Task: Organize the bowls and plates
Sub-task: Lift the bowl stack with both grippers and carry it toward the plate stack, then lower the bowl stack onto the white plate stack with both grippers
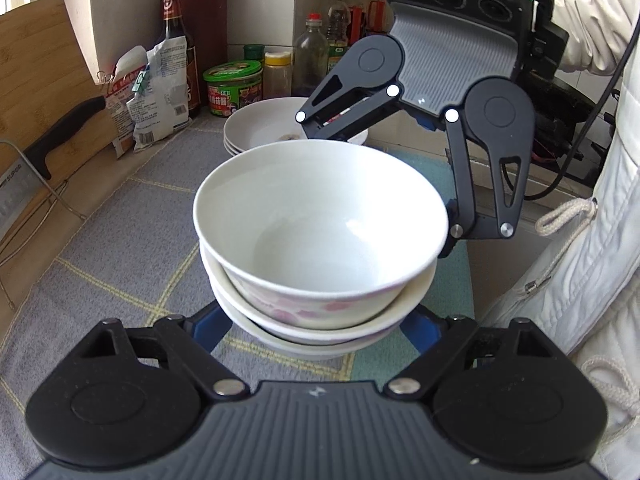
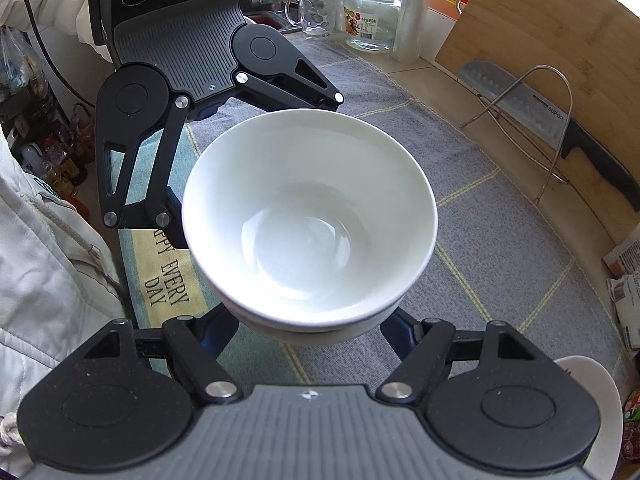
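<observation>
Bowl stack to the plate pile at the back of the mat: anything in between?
No loose item lies on the mat between them. Only the right gripper, holding the far side of the bowl stack, overlaps the plate pile in the left wrist view.

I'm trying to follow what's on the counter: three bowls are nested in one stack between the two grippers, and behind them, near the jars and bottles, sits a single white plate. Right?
Not quite. The stack of bowls is as you say, but behind it, near the green-lidded jar, white plates lie piled on one another, not one alone; several rims show in the left wrist view.
</observation>
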### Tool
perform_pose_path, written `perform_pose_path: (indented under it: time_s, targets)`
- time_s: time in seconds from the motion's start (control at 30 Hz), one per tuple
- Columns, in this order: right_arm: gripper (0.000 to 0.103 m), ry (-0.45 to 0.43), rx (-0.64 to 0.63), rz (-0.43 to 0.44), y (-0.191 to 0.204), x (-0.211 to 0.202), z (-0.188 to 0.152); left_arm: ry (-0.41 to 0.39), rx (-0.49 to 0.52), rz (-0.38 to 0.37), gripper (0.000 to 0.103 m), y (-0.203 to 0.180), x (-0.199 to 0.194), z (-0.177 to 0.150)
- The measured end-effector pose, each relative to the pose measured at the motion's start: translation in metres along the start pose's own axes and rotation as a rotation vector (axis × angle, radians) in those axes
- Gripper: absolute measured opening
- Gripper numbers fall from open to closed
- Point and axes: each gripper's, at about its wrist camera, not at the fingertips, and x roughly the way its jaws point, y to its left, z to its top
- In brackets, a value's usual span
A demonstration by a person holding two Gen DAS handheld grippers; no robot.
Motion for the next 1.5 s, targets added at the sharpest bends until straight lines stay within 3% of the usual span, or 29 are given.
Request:
perform_pose_path:
  time_s: [0.43,0.87,1.1,1.5]
  targets:
    - [0.081,0.0,0.003,-0.063,-0.044,-0.055,-0.057,-0.036,0.044,-0.01,0.089,-0.016,0.062,0.07]
    - [0.081,-0.001,0.057,-0.145,-0.106,-0.088,-0.107,-0.052,0.124,-0.034,0.089,0.002,0.124,0.134]
    - [0.081,0.013,0.085,-0.171,-0.136,-0.086,-0.126,-0.045,0.132,-0.044,0.089,0.018,0.157,0.152]
    - [0.081,0.033,0.114,-0.155,-0.157,-0.076,-0.142,-0.028,0.093,-0.057,0.089,0.032,0.181,0.155]
